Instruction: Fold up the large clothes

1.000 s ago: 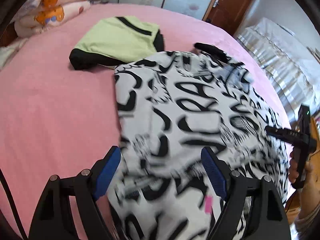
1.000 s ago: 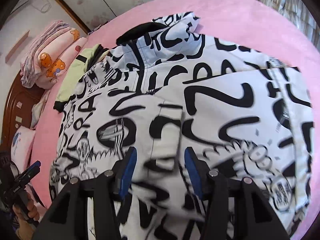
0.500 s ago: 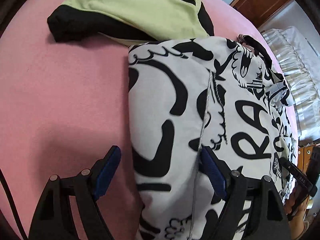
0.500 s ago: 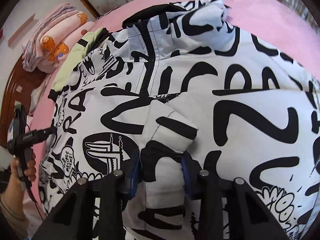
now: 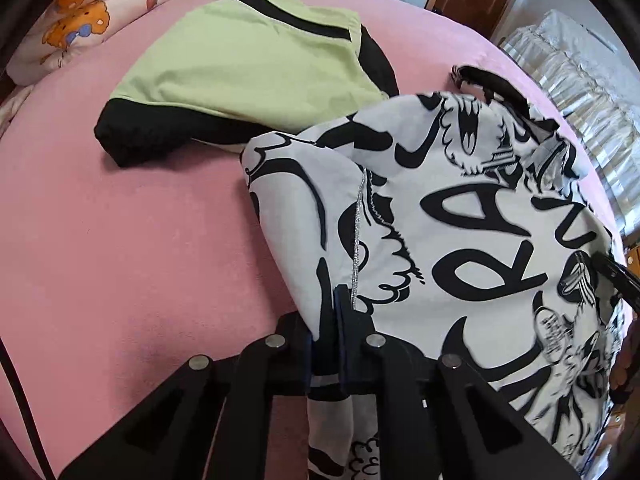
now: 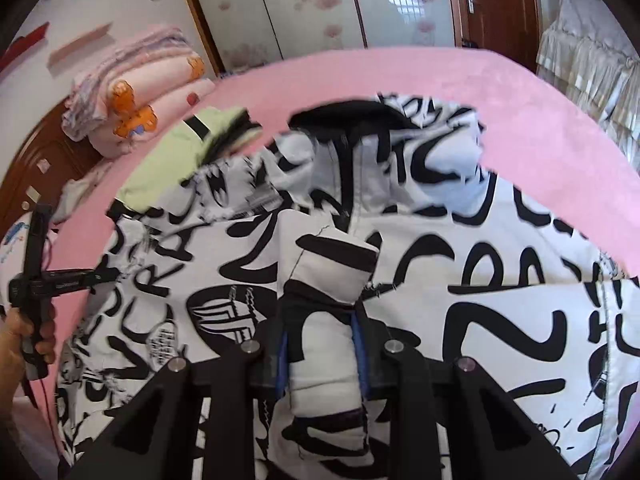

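Observation:
A large white jacket with black graffiti print lies spread over the pink bed. My left gripper is shut on the jacket's left edge, beside a silver zip line, and cloth hangs down between its arms. In the right wrist view the jacket fills the middle. My right gripper has a thick rolled fold of the jacket between its blue pads; its jaws are still closing and pinch the fold. The left gripper shows there at the jacket's left side, held by a hand.
A folded light-green and black garment lies on the bed just beyond the jacket, touching its far edge. Folded pink quilts with orange bears are stacked at the bed's head. A frilled curtain and wooden door stand beyond.
My left jaws, wide open before, have closed on the jacket's edge. The right jaws have narrowed onto the rolled fold, and that view has tipped up toward the room.

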